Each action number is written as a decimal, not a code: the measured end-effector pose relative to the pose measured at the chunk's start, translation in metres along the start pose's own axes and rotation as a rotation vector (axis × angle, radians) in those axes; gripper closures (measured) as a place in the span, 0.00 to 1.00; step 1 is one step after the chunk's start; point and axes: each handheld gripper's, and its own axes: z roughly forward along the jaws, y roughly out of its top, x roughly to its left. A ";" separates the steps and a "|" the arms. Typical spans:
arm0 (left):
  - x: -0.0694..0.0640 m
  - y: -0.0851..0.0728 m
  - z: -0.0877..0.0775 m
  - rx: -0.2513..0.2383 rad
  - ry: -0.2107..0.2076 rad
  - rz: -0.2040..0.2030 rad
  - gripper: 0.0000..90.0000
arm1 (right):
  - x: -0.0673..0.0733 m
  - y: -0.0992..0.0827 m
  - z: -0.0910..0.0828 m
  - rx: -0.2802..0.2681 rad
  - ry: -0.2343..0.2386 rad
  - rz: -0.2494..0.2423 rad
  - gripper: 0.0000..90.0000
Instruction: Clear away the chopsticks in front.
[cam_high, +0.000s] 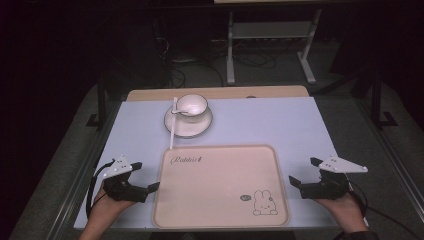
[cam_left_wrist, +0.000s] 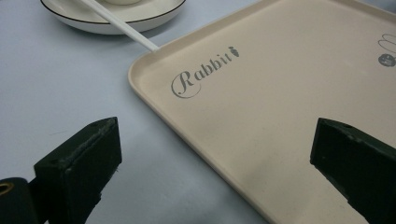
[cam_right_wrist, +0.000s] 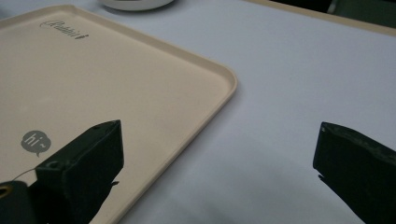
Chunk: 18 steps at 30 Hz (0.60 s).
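High view, from left to right: the left gripper sits at the left edge of one beige tray, its jaws spread wide and holding nothing, one on each side of that edge. The tray lies flat at the near middle of the pale blue table, printed with the word "Rabbit" and a small bunny drawing. Behind it, one white saucer carries one white cup, and one white spoon leans from the cup, its handle end reaching the tray's far left corner. The right gripper rests at the tray's right edge, jaws also wide apart and empty.
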 end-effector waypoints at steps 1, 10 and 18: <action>0.000 0.000 0.000 0.000 0.001 -0.002 0.02 | 0.000 -0.001 0.000 0.003 0.003 0.002 0.01; 0.006 0.008 0.005 0.017 0.024 -0.026 0.02 | 0.000 -0.001 0.002 0.006 0.009 0.002 0.01; 0.014 0.018 0.012 0.032 0.040 -0.009 0.02 | -0.001 0.000 0.000 0.002 0.007 0.005 0.01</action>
